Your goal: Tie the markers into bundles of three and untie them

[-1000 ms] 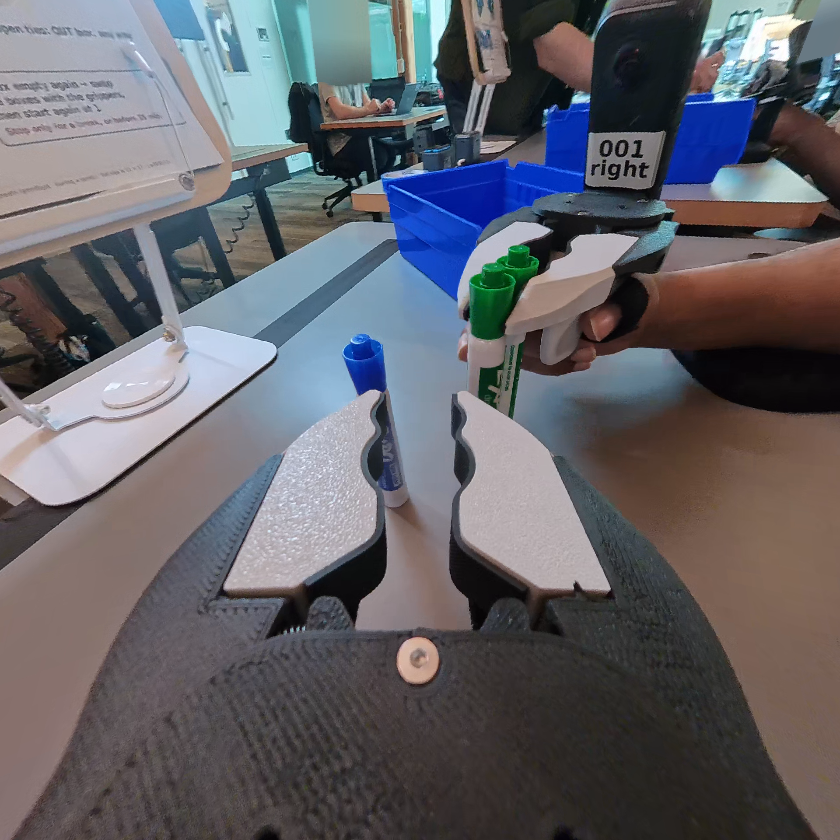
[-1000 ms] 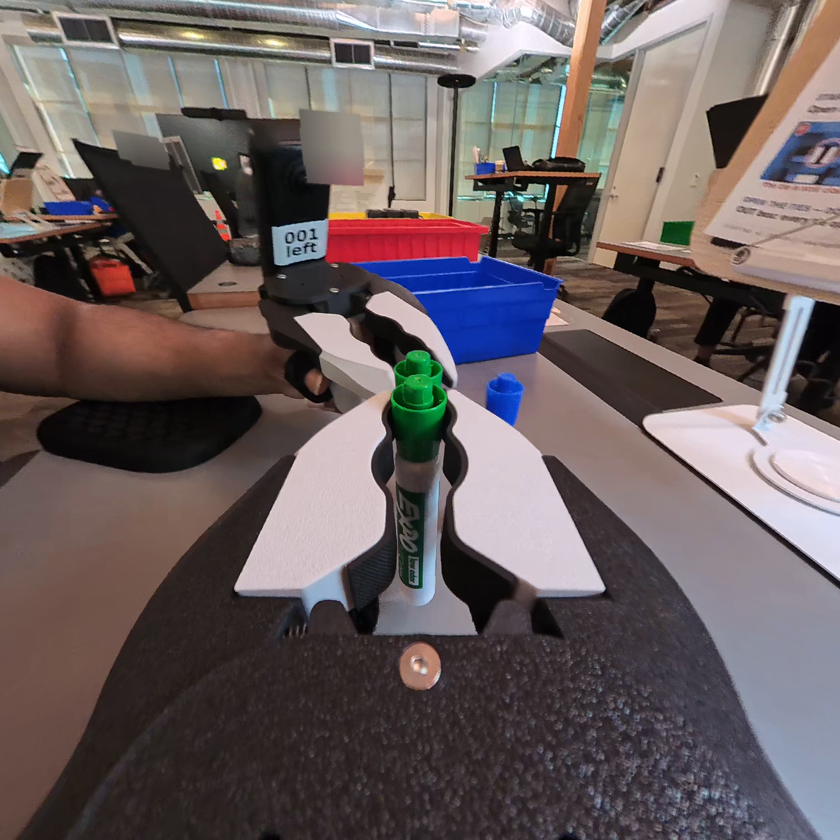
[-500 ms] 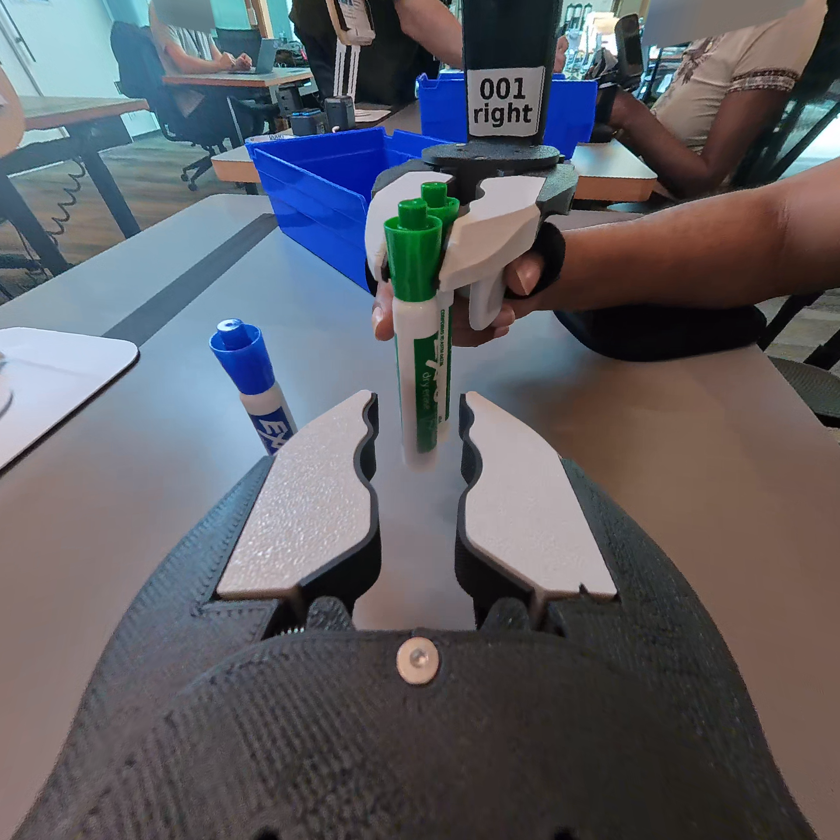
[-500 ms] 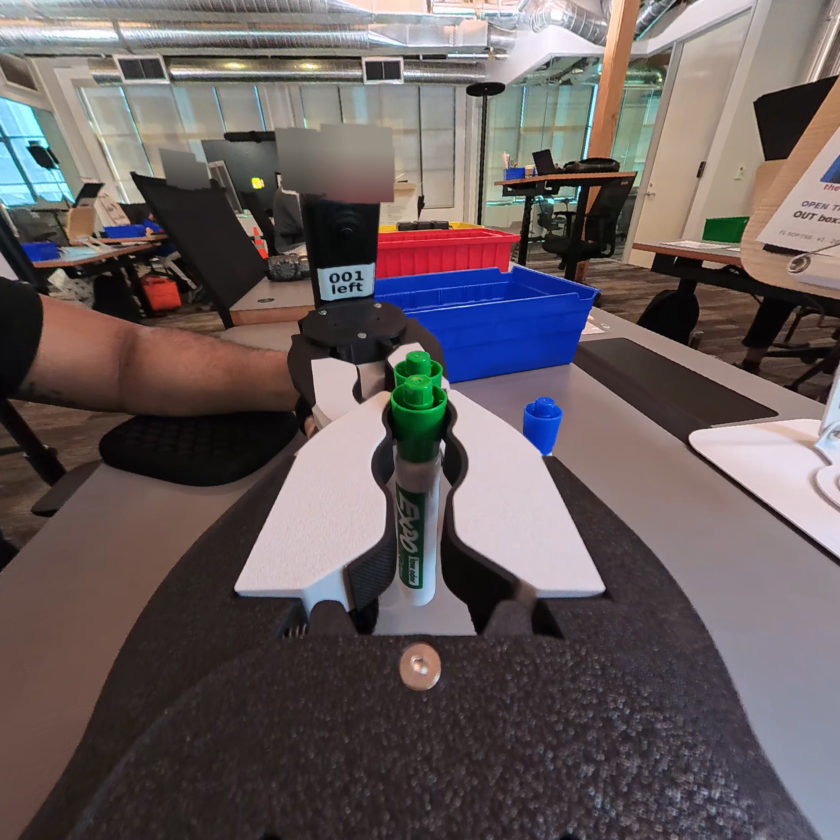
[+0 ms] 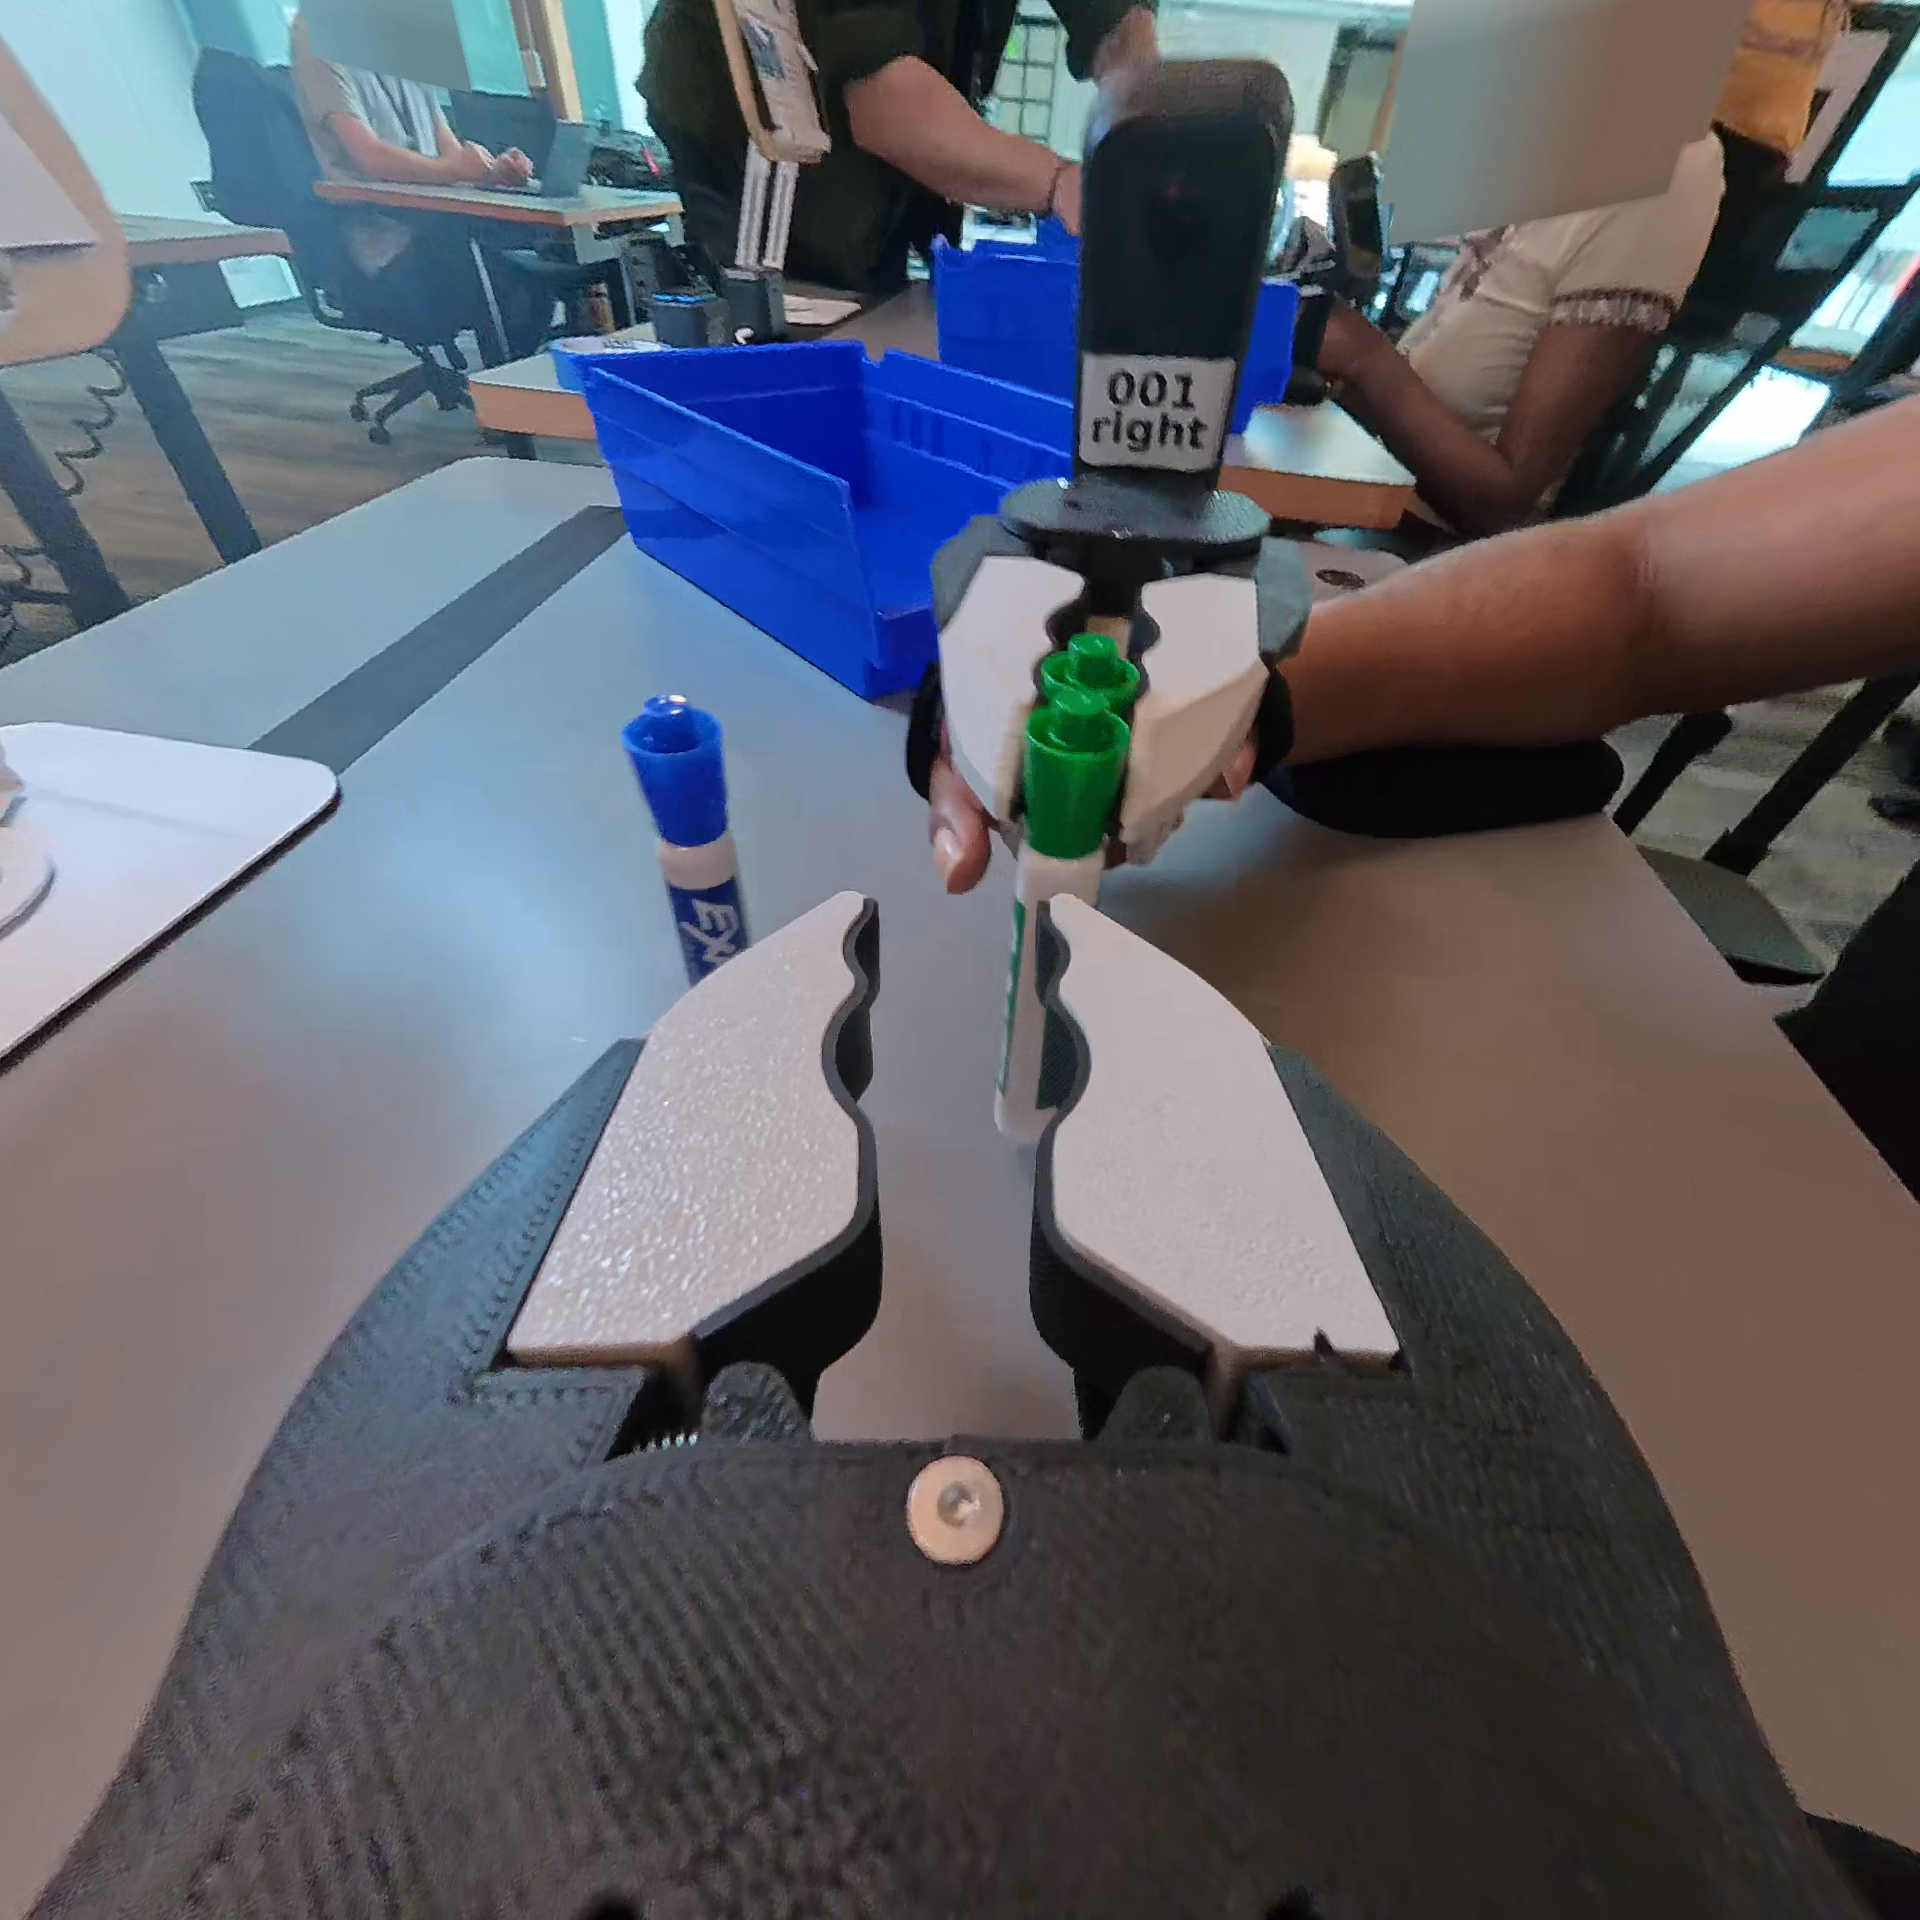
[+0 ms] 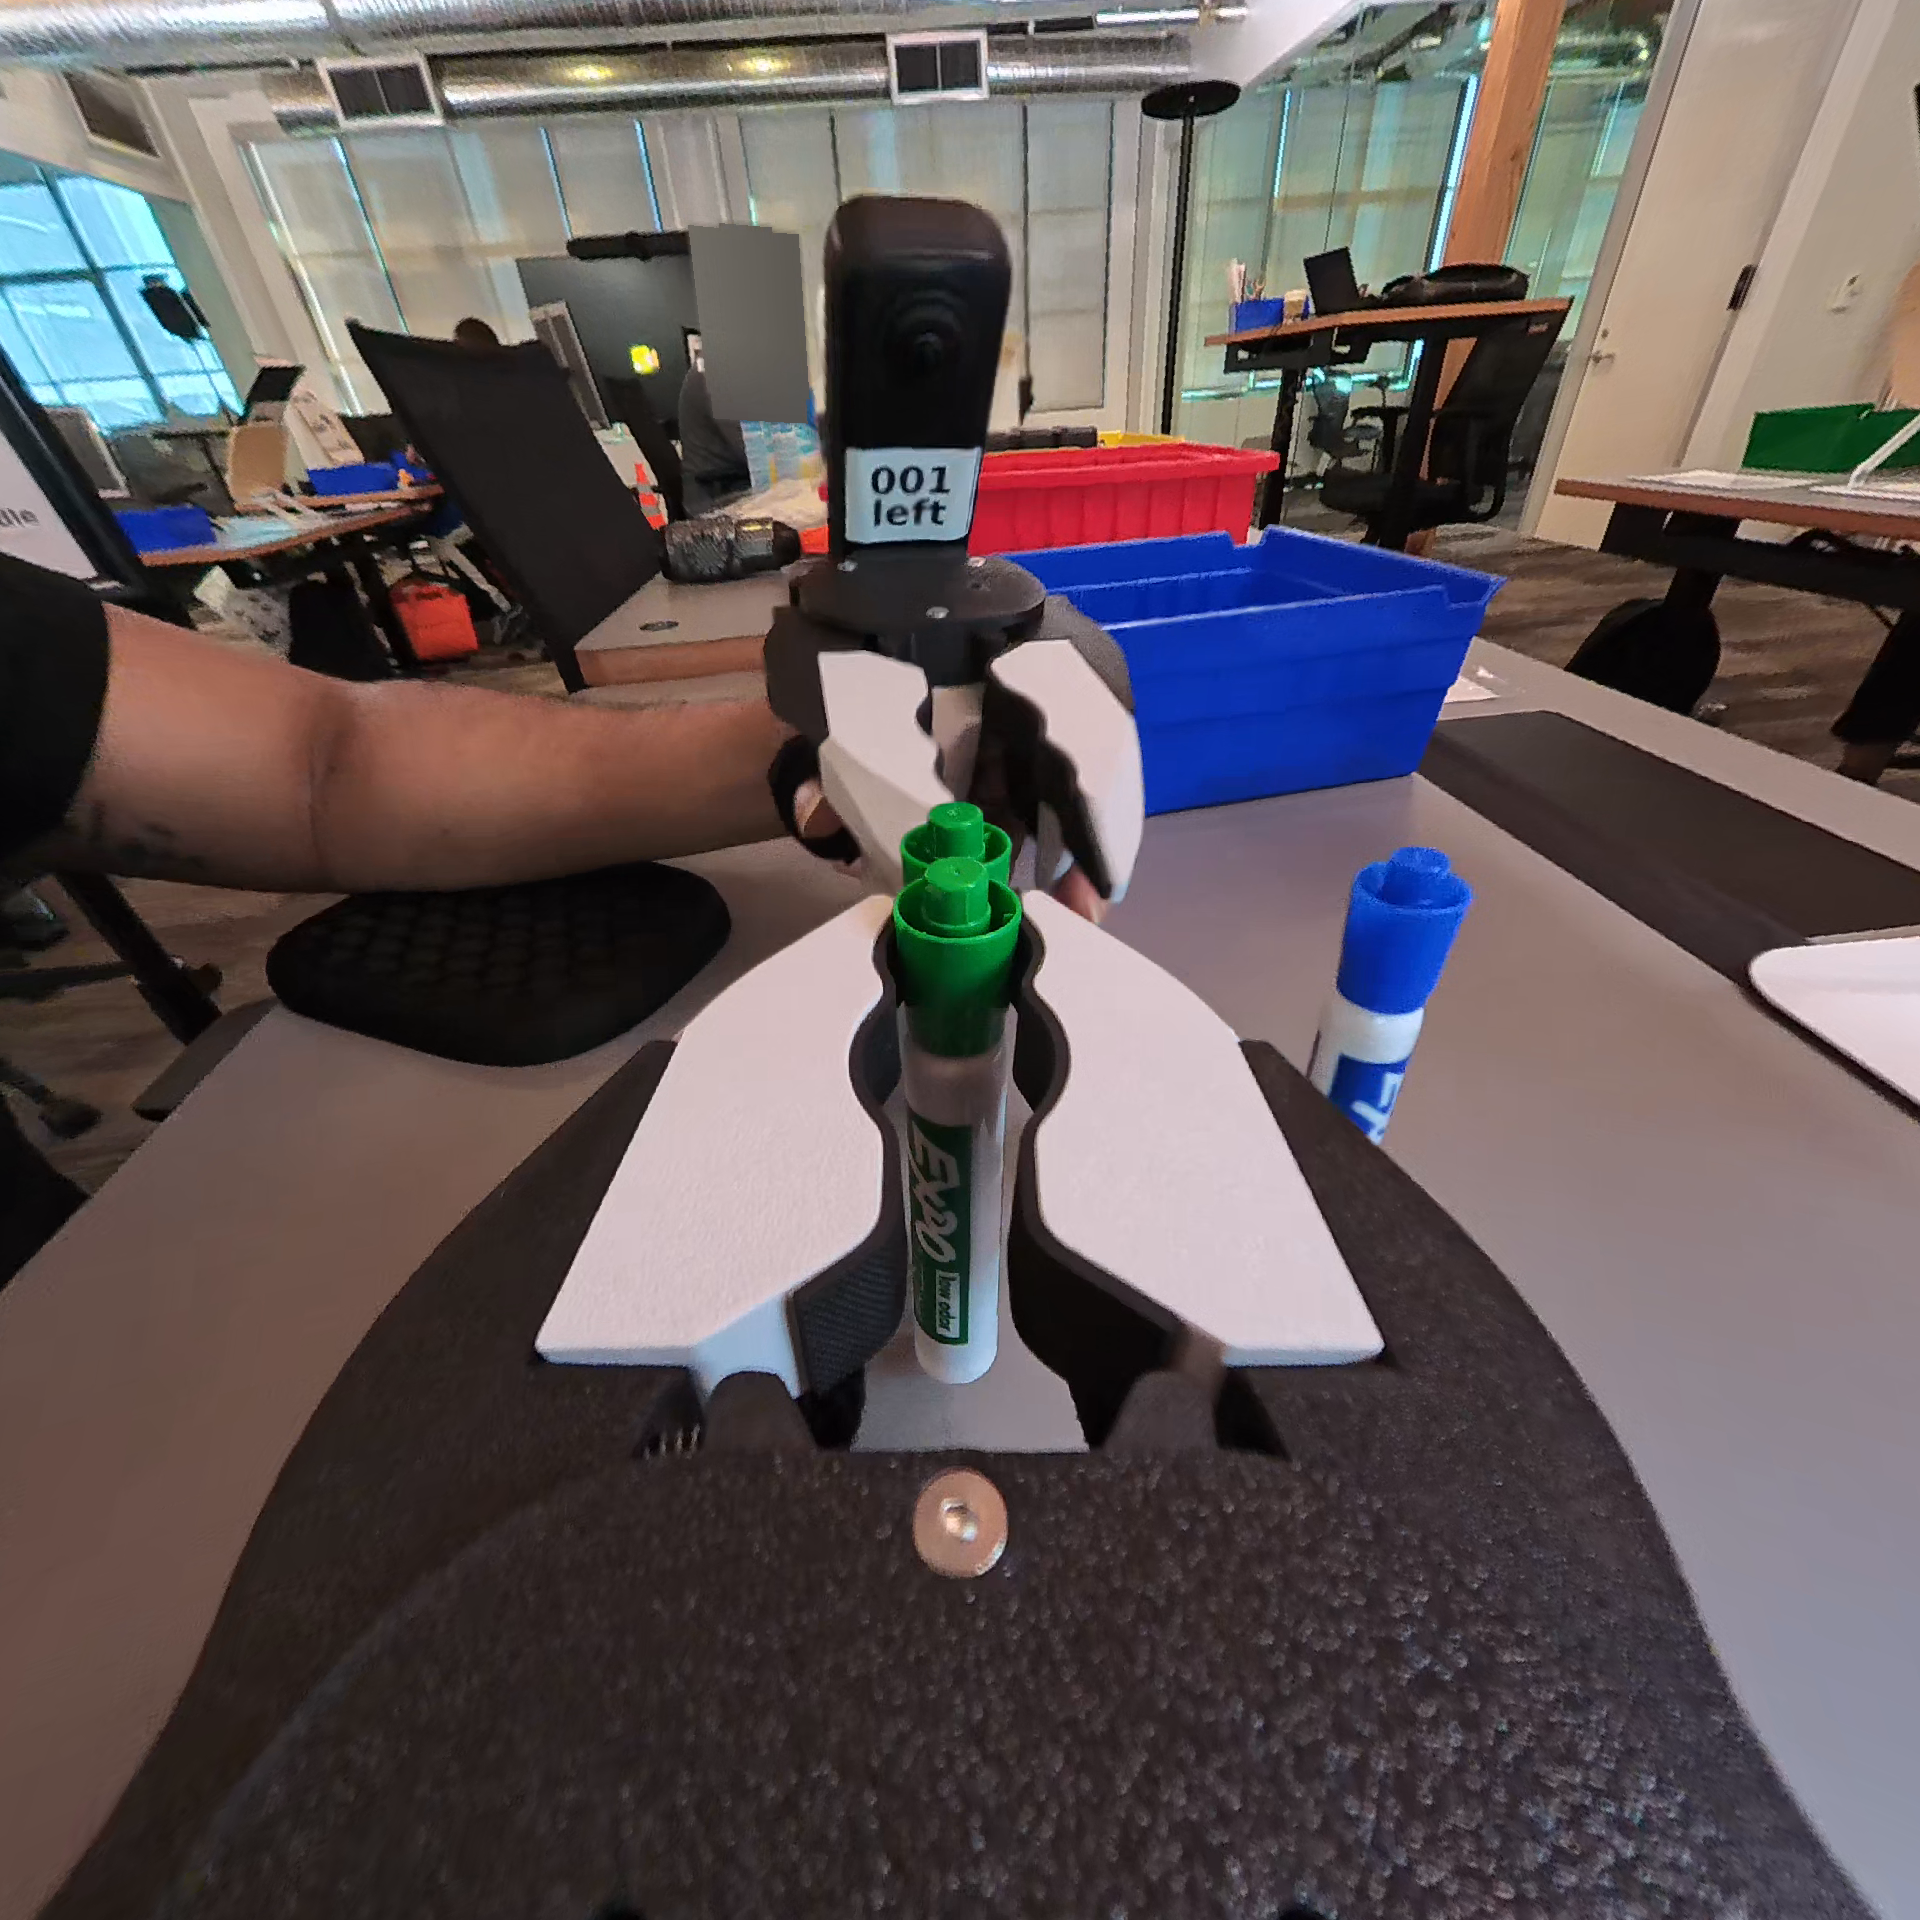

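Two green markers (image 6: 952, 1049) stand straight up, side by side, caps on top. The right gripper (image 6: 956, 940) squeezes them tight between its white fingers (image 6: 1174, 1143). Their bottom ends hang just above the grey table (image 6: 1621, 1299), and I cannot tell if they touch it.

The left gripper (image 5: 961, 920) faces them from close by. Its jaws are spread apart and grasp nothing. The low part of the near green marker sits in the gap, right beside one white finger (image 5: 1195, 1164). Touching or not, I cannot tell.

A blue marker (image 5: 691, 831) stands alone on the table, to the left of the green ones in the left wrist view. Its bottom is hidden behind a finger.

Farther back sits a blue bin (image 5: 790, 520). A white flat stand base (image 5: 145, 831) lies at the left edge, cut off. A black pad (image 6: 499, 961) rests under the left forearm.

The room is a big office with desks, chairs, a red bin (image 6: 1122, 499) and tall windows. People sit and stand in the back. The far gripper looks a bit blurry in both views.
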`<state>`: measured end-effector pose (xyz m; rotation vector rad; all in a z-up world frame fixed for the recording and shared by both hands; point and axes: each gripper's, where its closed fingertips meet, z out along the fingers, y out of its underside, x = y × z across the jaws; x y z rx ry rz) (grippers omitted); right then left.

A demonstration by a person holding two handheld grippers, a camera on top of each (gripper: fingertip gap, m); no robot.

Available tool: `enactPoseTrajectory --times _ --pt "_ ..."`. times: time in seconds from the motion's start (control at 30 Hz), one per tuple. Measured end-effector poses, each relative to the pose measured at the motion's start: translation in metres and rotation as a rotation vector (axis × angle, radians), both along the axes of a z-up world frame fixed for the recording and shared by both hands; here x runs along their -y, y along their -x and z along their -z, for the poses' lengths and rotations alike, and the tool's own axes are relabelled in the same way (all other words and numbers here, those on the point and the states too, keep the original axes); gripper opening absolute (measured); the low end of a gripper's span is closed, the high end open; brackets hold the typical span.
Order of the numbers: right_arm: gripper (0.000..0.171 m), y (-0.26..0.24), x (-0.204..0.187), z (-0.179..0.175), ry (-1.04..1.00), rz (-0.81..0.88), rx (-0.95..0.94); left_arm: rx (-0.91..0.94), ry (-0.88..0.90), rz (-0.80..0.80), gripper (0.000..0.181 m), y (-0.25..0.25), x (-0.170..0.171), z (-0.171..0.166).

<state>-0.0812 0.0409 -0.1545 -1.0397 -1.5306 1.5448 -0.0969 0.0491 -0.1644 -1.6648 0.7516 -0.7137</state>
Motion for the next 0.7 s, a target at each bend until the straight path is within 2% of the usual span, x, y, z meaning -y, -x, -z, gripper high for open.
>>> enactPoseTrajectory --times 0.27,0.7 --pt "0.018 0.002 -0.004 0.013 -0.015 0.002 0.034 0.003 0.031 -0.012 0.029 0.002 -0.004 0.008" --pt "0.019 0.001 -0.005 0.014 -0.046 0.020 0.018 -0.006 0.041 0.007 0.029 -0.003 -0.002 0.012"
